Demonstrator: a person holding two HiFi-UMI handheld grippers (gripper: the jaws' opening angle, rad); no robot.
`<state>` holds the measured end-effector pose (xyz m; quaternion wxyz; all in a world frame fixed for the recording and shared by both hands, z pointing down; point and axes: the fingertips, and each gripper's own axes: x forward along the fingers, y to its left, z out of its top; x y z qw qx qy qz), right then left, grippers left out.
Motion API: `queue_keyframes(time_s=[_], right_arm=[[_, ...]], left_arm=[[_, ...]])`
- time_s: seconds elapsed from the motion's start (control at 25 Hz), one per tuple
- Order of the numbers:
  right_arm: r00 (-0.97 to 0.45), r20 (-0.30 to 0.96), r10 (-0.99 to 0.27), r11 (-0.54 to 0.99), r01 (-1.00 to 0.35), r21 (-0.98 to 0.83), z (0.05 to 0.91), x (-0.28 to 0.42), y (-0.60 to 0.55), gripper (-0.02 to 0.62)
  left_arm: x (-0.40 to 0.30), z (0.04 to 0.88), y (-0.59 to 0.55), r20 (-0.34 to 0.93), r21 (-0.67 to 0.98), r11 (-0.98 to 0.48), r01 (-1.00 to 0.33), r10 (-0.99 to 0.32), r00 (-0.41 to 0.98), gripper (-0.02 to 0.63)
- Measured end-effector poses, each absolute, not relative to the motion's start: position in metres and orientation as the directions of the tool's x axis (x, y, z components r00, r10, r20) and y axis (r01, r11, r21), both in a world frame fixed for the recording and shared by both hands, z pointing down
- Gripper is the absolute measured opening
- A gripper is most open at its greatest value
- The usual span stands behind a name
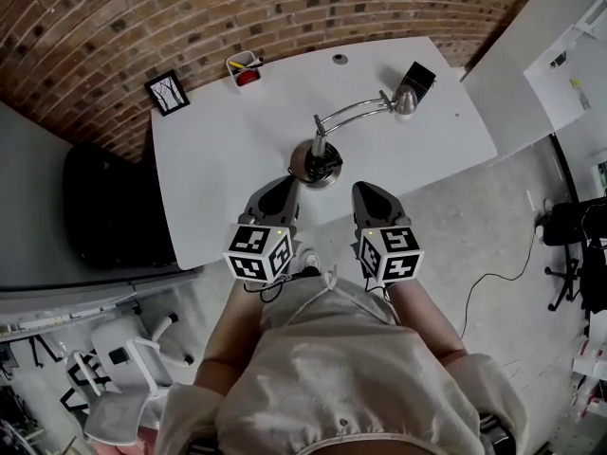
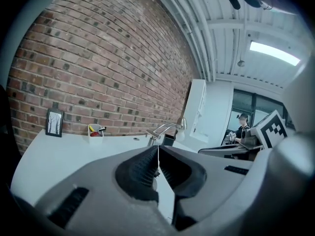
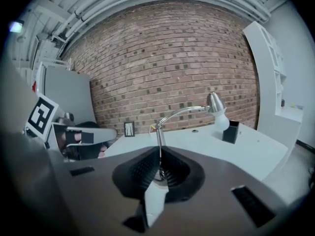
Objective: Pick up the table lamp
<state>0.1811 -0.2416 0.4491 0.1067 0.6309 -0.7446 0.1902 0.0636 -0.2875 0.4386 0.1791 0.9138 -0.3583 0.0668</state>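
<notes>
Facing white table [image 1: 218, 159], brick wall [image 1: 114, 27] behind. Table lamp [image 1: 316, 162] stands upright near table's front edge. Round base dead ahead at 12 o'clock, between my two grippers, apart from both. Curved arm reaches toward 2 o'clock, shade [image 1: 406, 100] tipped down. My left gripper [image 1: 285, 188] clenched tight, nothing in jaws. My right gripper [image 1: 366, 193] likewise clamped, empty. Picture frame [image 1: 167, 92] at 10 o'clock, pen cup [image 1: 245, 68] at 11, black box [image 1: 418, 81] just beside shade.
</notes>
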Motion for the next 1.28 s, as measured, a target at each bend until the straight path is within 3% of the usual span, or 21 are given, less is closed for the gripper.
queue_keyframes(time_s=[0.52, 0.56, 0.64, 0.68, 1.28], right_arm=[[-0.214, 0.417, -0.883, 0.197, -0.977, -0.083, 0.474, 0.16, -0.328, 0.032], [-0.22, 0.421, -0.88, 0.203, -0.975, -0.084, 0.476, 0.16, -0.332, 0.041], [-0.248, 0.424, -0.871, 0.232, -0.968, -0.09, 0.481, 0.156, -0.341, 0.156], [-0.264, 0.427, -0.865, 0.25, -0.964, -0.09, 0.483, 0.154, -0.345, 0.174], [-0.42, 0.401, -0.814, 0.44, -0.897, -0.047, 0.501, 0.128, -0.407, 0.212]], left_arm=[[0.028, 0.472, -0.338, 0.323, 0.313, -0.575, -0.756, -0.684, 0.655, 0.02], [0.027, 0.475, -0.339, 0.33, 0.318, -0.563, -0.763, -0.689, 0.646, 0.02], [0.023, 0.482, -0.34, 0.341, 0.327, -0.536, -0.778, -0.701, 0.626, 0.02], [0.021, 0.485, -0.342, 0.346, 0.33, -0.521, -0.787, -0.709, 0.614, 0.02], [0.015, 0.522, -0.355, 0.452, 0.353, -0.341, -0.871, -0.753, 0.478, 0.02]])
